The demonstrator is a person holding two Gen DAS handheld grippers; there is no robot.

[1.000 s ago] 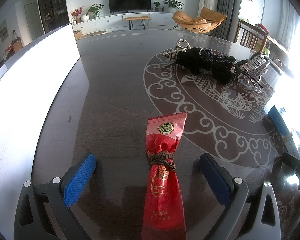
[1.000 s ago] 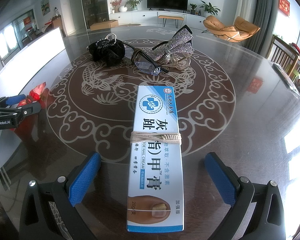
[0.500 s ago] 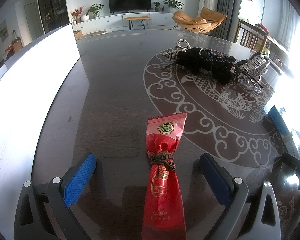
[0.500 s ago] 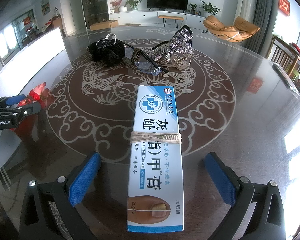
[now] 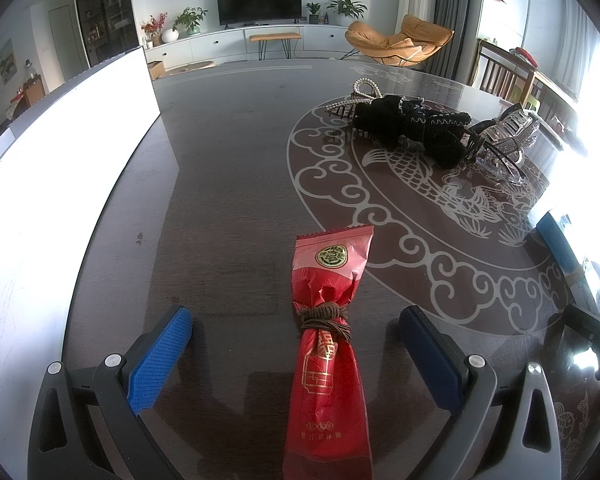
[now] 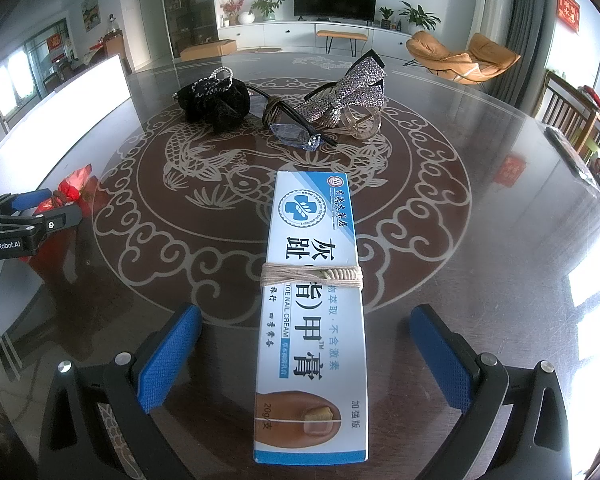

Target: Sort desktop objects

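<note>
A red snack packet [image 5: 328, 344] tied with brown cord lies on the dark table between the fingers of my left gripper [image 5: 296, 344], which is open around it without touching. A blue-and-white toe nail cream box [image 6: 312, 308] tied with beige string lies between the fingers of my right gripper [image 6: 306, 344], also open and apart from it. The left gripper [image 6: 32, 216] and red packet [image 6: 74, 184] show at the left of the right wrist view. The box edge [image 5: 560, 248] shows at the right of the left wrist view.
At the table's middle lie a black scrunchie [image 6: 216, 100], a pearl hair clip [image 5: 356, 100], glasses [image 6: 296, 136], a rhinestone bow clip [image 6: 348, 92] and a clear claw clip [image 6: 360, 124]. A white panel [image 5: 60, 168] borders the table's left side.
</note>
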